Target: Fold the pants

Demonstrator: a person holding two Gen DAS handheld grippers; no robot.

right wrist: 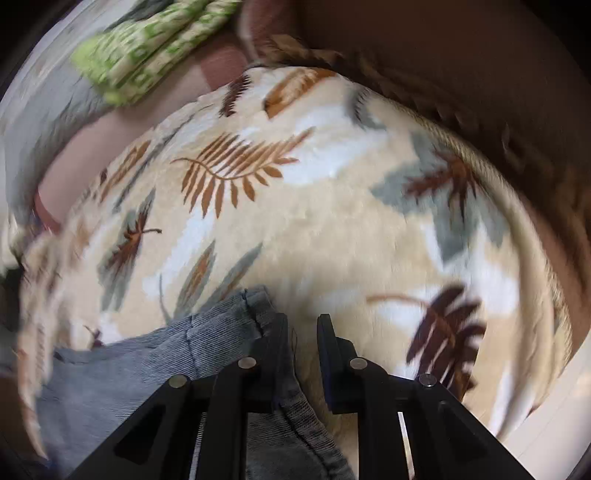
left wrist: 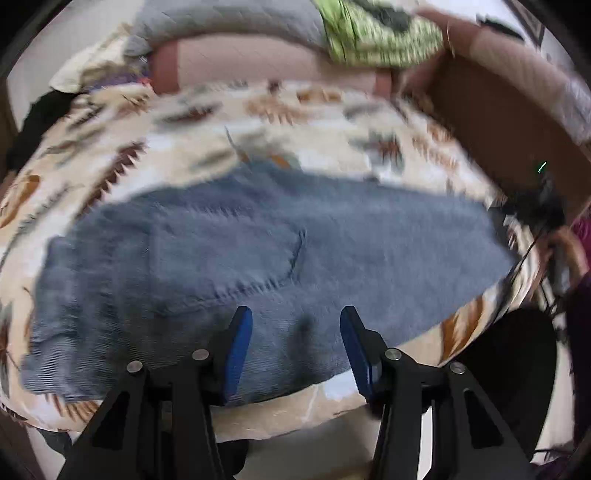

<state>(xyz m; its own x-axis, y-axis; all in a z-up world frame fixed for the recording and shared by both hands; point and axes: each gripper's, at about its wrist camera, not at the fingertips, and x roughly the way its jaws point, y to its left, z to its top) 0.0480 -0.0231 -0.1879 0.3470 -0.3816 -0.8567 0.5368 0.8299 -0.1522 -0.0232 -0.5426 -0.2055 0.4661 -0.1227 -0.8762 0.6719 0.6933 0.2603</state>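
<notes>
- While both views are smeared with motion blur, the pants (left wrist: pixel 258 258) read clearly as blue-grey denim, spread across the leaf-print blanket (left wrist: pixel 314 122) on a bed, long axis running left to right in the left wrist view.
- A back pocket (left wrist: pixel 229 258) faces up near the middle; the cloth lies fairly flat and looks, as far as I can judge, already doubled leg on leg.
- Handling judgement: denim is soft but weighty, holds a crease, not slippery, not fragile. It should drape and drag on the plush blanket, so lift rather than slide.
- Best hold, in my view: the thick stitched hem or waistband edge, where the seam gives the pads something firm to bite.
- Left tool (left wrist: pixel 295 339) hovers over the near edge of the pants, blue pads well apart, holding nothing.
- Right tool (right wrist: pixel 302 332) sits at a seamed corner of the pants (right wrist: pixel 236 325); its fingers stand a narrow gap apart, cloth running beside and under the left finger. Nothing visibly pinched between them.
- Outward: a green patterned cloth (left wrist: pixel 380 33) lies at the far side of the bed, well apart from the pants.
- A brown sofa-like surround (left wrist: pixel 517 122) borders the blanket on the right.
</notes>
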